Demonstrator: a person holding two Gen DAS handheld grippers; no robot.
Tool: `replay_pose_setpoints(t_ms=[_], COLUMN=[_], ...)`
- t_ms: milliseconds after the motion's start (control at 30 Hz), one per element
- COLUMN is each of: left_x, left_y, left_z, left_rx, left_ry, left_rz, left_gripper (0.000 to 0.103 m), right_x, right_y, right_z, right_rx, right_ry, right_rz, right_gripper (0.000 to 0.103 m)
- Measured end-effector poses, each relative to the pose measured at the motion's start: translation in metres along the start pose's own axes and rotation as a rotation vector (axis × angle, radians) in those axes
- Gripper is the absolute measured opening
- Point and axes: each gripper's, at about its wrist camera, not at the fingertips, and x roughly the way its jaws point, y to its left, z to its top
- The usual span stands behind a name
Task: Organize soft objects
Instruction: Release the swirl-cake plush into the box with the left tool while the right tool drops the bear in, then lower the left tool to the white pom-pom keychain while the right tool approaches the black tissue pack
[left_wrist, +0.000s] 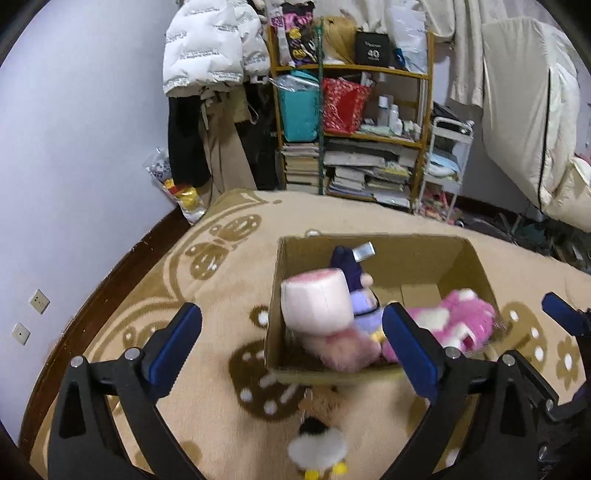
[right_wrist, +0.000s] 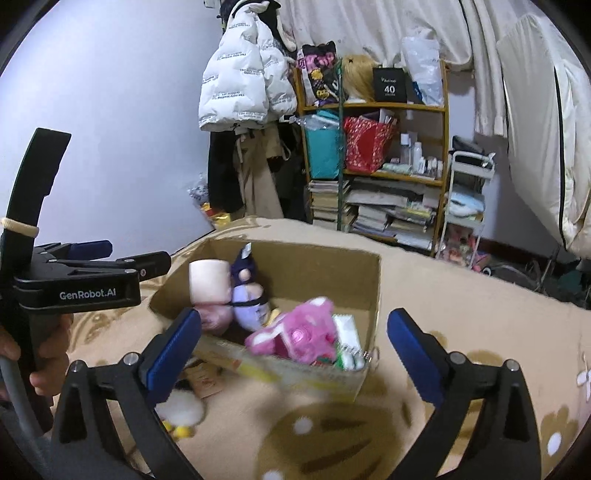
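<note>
Bedding, a tan blanket (left_wrist: 229, 266) with brown flowers, carries the open cardboard box (left_wrist: 476, 258), which already collects the soft toys: a pink-and-white block-headed plush (left_wrist: 317, 304), a purple doll (right_wrist: 251, 310) and a bright pink plush (right_wrist: 295, 334), while a white fluffy toy (left_wrist: 317, 448) lies outside, just before the box's near wall, likely next. Left gripper (left_wrist: 291, 350) and right gripper (right_wrist: 293, 350) both hover above with fingers spread wide and empty, and the left one's side reads "GenRobot.AI"; a black box (right_wrist: 389, 86) on the far shelf shows "40".
</note>
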Motion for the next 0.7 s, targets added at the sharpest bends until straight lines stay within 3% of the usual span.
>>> replay_pose_setpoints(t_ms=[367, 700], left_x=[-0.044, -0.024], left_y=[0.012, 0.027], left_z=[-0.02, -0.046], left_rx=[-0.001, -0.025], left_ry=[0.092, 0.306], left_rz=[0.021, -0.029], left_gripper=[0.1, 0.101], right_x=[-0.039, -0.053], right_y=[0.021, 0.036], right_z=[-0.02, -0.045], right_rx=[0.036, 0.069], right_ry=[0.061, 0.142], right_rz=[0.024, 0.045], right_gripper=[0.103, 0.103])
